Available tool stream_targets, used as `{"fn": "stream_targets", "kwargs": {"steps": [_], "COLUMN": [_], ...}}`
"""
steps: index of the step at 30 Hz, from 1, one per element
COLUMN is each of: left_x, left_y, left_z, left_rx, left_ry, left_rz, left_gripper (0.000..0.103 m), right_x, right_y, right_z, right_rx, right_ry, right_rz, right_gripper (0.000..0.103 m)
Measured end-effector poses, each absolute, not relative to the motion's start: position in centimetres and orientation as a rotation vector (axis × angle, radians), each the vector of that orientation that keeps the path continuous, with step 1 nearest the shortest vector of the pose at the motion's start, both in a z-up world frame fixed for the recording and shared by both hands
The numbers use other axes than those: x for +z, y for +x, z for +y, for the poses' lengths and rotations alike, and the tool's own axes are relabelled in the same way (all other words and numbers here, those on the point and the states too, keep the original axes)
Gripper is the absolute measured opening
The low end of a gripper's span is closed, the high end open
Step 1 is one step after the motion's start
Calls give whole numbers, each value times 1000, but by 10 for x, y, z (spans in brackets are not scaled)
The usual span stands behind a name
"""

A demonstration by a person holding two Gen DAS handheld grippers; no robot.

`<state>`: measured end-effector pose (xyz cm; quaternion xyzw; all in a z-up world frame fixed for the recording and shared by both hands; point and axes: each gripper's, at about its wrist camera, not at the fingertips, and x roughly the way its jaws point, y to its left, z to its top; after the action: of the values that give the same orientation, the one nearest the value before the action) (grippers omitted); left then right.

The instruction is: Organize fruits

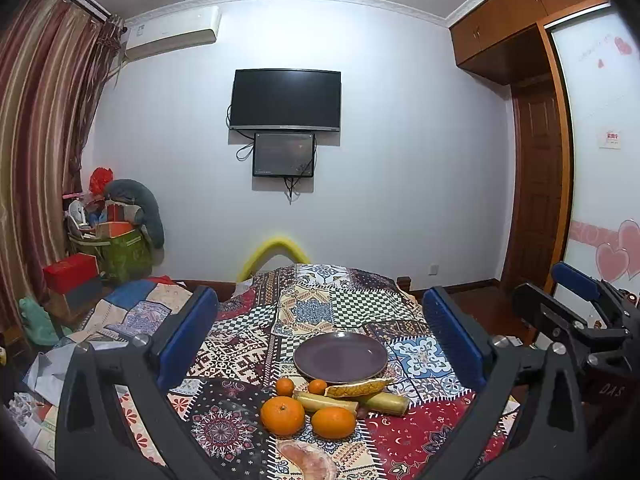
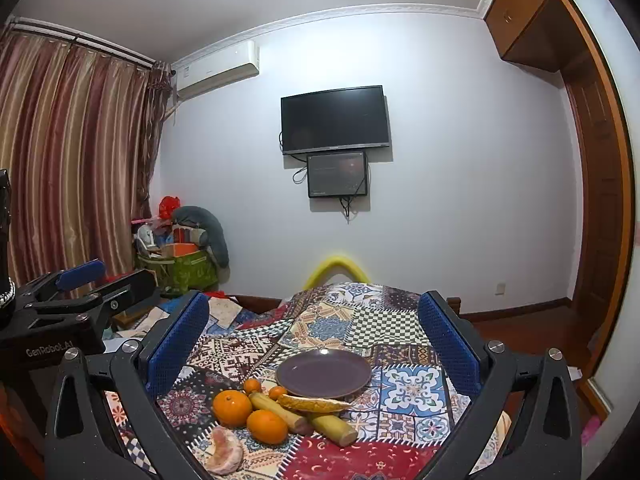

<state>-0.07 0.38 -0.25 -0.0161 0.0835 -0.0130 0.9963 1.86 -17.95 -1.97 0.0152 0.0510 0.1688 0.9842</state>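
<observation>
both grippers [image 1: 320, 340] [image 2: 312, 340] were wide apart, holding nothing | fruit pile [image 2: 276, 412] sat at 6 o'clock of the bare plate [image 2: 324, 374] | I'd grab an outer orange [image 2: 267, 426] first, gently

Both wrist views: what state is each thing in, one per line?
Plate: empty, flat on the patchwork cloth.
Large oranges: two, on the cloth, touching.
Small oranges: two, beside the plate, unplaced.
Cane sticks: lying flat.
Yellow peel piece: resting over the sticks.
Pink fruit piece: peeled, apart, nearest.
Left gripper: open, empty.
Right gripper: open, empty.
TV: off.
</observation>
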Motion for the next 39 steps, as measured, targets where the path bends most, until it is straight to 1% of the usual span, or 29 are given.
{"fn": "stream_targets", "kwargs": {"steps": [39], "left_x": [-3], "left_y": [0], "left_z": [6], "left_rx": [-26], "left_ry": [-30], "left_rz": [180], "left_gripper": [103], "right_x": [-20], "right_y": [20], "right_z": [-184], "right_rx": [341], "right_ry": [38], "right_rz": [107], "right_gripper": [103]}}
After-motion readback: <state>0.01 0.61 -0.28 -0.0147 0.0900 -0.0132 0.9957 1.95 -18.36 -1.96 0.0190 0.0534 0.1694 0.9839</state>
